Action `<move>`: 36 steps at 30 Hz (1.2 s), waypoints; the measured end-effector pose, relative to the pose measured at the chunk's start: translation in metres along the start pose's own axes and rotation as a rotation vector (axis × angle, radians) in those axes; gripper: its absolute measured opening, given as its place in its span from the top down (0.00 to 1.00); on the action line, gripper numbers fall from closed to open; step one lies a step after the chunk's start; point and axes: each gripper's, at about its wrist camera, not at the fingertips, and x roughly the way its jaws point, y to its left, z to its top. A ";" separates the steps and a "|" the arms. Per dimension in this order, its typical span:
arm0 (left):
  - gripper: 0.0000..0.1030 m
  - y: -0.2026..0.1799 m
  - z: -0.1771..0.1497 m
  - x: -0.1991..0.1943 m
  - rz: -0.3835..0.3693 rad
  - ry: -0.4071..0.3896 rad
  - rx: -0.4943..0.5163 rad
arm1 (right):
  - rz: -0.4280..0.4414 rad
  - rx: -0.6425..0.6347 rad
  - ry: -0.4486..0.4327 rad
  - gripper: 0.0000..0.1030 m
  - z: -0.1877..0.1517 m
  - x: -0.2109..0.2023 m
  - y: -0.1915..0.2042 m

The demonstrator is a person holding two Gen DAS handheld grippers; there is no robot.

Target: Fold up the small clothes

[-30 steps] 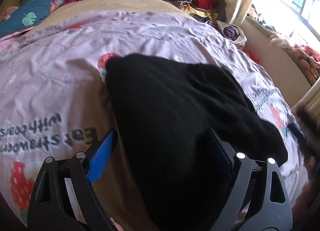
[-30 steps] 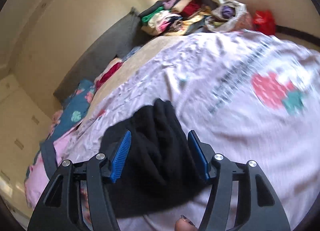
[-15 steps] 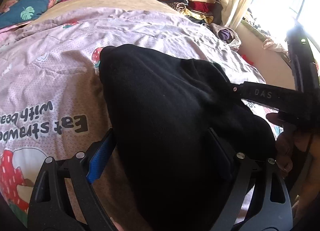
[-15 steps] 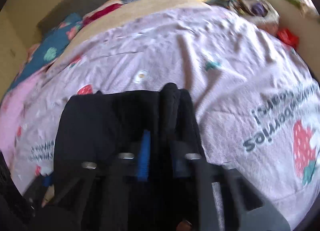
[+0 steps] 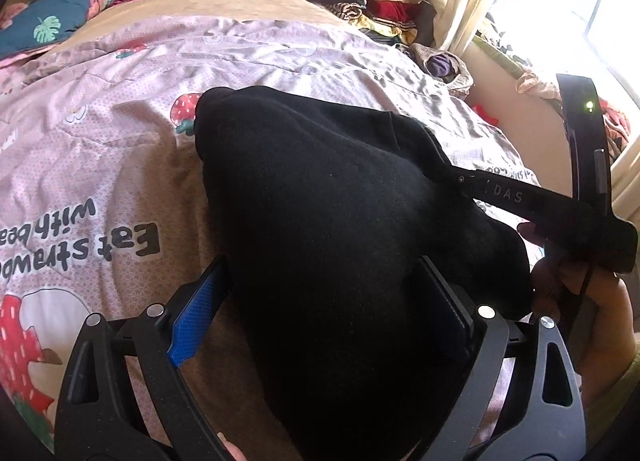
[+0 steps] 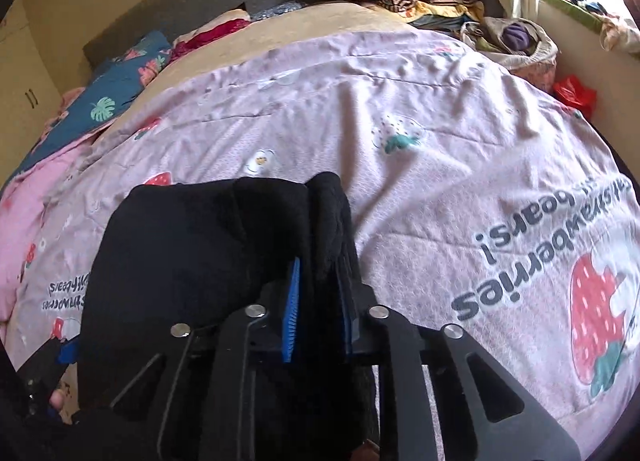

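You are pinching the right edge of the black garment [image 6: 208,261] on the bed [image 6: 440,165] with the right gripper [image 6: 316,317], apparently to fold it, while the left gripper [image 5: 320,313] is straddling it, spread.

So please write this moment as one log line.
left gripper: open, astride black garment | right gripper: shut on garment's bunched edge | garment on strawberry bedsheet
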 end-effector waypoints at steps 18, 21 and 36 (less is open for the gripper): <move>0.14 -0.008 -0.010 -0.015 0.007 0.007 -0.005 | -0.023 0.022 -0.127 0.32 -0.033 -0.080 -0.010; 0.11 -0.012 -0.012 -0.024 0.003 0.005 0.002 | -0.006 0.011 -0.157 0.23 -0.040 -0.099 -0.006; 0.09 -0.025 -0.039 -0.097 -0.029 -0.091 0.009 | 0.069 -0.054 -0.298 0.06 -0.102 -0.206 0.018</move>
